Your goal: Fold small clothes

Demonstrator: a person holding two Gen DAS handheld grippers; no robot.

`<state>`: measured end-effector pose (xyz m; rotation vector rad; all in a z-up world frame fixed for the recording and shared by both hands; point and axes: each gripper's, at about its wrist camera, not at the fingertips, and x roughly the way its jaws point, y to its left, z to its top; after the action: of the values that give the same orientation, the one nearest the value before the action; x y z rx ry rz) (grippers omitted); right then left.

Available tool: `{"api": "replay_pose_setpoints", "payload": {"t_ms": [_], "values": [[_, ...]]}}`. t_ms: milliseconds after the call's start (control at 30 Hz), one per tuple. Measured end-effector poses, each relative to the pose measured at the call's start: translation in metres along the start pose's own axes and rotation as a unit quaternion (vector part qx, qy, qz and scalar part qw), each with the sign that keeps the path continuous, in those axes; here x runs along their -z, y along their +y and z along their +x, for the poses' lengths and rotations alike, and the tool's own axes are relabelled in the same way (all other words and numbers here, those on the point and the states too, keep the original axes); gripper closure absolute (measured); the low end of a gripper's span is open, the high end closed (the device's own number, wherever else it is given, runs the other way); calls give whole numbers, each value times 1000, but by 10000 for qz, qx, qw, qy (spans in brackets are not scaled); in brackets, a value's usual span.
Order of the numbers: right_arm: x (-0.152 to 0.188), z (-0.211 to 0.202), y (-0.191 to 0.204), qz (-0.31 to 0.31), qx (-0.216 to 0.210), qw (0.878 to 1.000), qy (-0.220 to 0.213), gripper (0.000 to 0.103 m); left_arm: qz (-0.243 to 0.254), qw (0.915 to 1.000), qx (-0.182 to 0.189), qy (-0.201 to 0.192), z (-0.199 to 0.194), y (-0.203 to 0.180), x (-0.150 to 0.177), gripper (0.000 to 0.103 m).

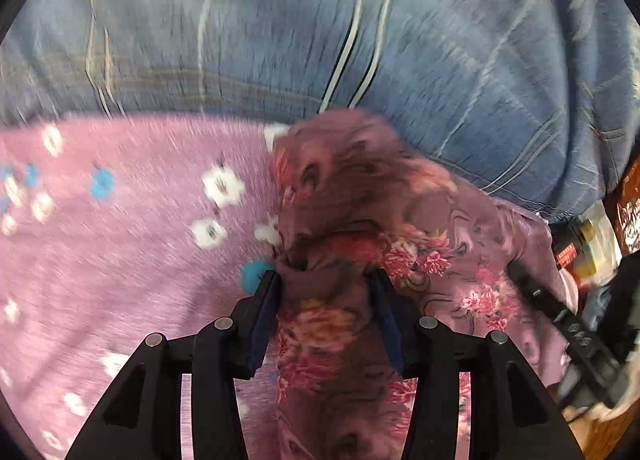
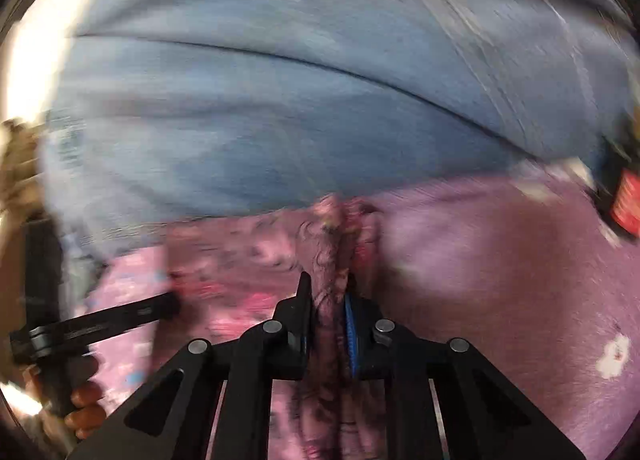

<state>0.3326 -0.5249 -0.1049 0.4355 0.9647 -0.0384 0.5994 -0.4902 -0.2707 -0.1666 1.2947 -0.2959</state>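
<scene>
Both grippers (image 1: pixel 326 280) (image 2: pixel 328 284) clamp floral garment (image 1: pixel 360 200).

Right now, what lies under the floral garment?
The floral garment drapes over a pink fleece blanket with white and blue flowers, spread beside blue striped bedding. Whatever sits beneath its bunched middle is hidden.

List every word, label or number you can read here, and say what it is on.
None can be read.
Red label at the right edge, on something beside the blue bedding: print too blurred.
Left gripper arm: embossed marking, blurred, unreadable.
</scene>
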Motion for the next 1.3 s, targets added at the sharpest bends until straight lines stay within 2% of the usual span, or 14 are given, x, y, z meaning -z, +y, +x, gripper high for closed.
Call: {"api": "replay_pose_setpoints", "payload": {"t_ms": [33, 100, 167, 267, 400, 467, 533, 600, 700, 767, 833, 933, 1100, 1300], "values": [[4, 8, -16, 340, -118, 9991, 204, 85, -35, 9999, 94, -49, -5, 2, 1, 55], [11, -2, -30, 708, -513, 9961, 79, 77, 11, 9997, 237, -88, -17, 8, 3, 56], [20, -25, -37, 824, -768, 9936, -97, 70, 4, 9990, 422, -135, -33, 20, 11, 55], [39, -47, -50, 986, -1198, 9878, 89, 52, -80, 9980, 620, -40, -47, 38, 37, 53], [68, -61, -57, 984, -1354, 9856, 218, 46, -428, 9904, 1275, 316, -41, 53, 74, 51], [81, -57, -53, 1049, -1646, 9801, 351, 45, -671, 9837, 1598, 486, -34, 56, 88, 49], [90, -49, -39, 932, -2131, 9708, 589, 42, -703, 9816, 1703, 493, -33, 57, 93, 46], [92, -51, -18, 433, -1981, 9782, 444, 33, -631, 9835, 1624, 479, -31, 53, 91, 43], [93, -47, -14, 364, -1738, 9836, 314, 41, -690, 9847, 1528, 478, -29, 52, 88, 43], [90, -46, -17, 434, -1652, 9851, 223, 56, -691, 9863, 1435, 438, -25, 48, 84, 45], [92, -49, -18, 314, -1642, 9859, 118, 66, -552, 9909, 1189, 291, -29, 40, 84, 60], [97, -57, -12, 116, -1511, 9884, -86, 74, -130, 9961, 866, 51, -40, 19, 89, 71], [96, -70, 3, 9, -1186, 9924, -318, 78, 269, 9980, 519, -259, -68, -9, 99, 74], [102, -101, 25, -225, -1051, 9931, -475, 79, 544, 9958, 405, -616, -125, -6, 118, 75]]}}
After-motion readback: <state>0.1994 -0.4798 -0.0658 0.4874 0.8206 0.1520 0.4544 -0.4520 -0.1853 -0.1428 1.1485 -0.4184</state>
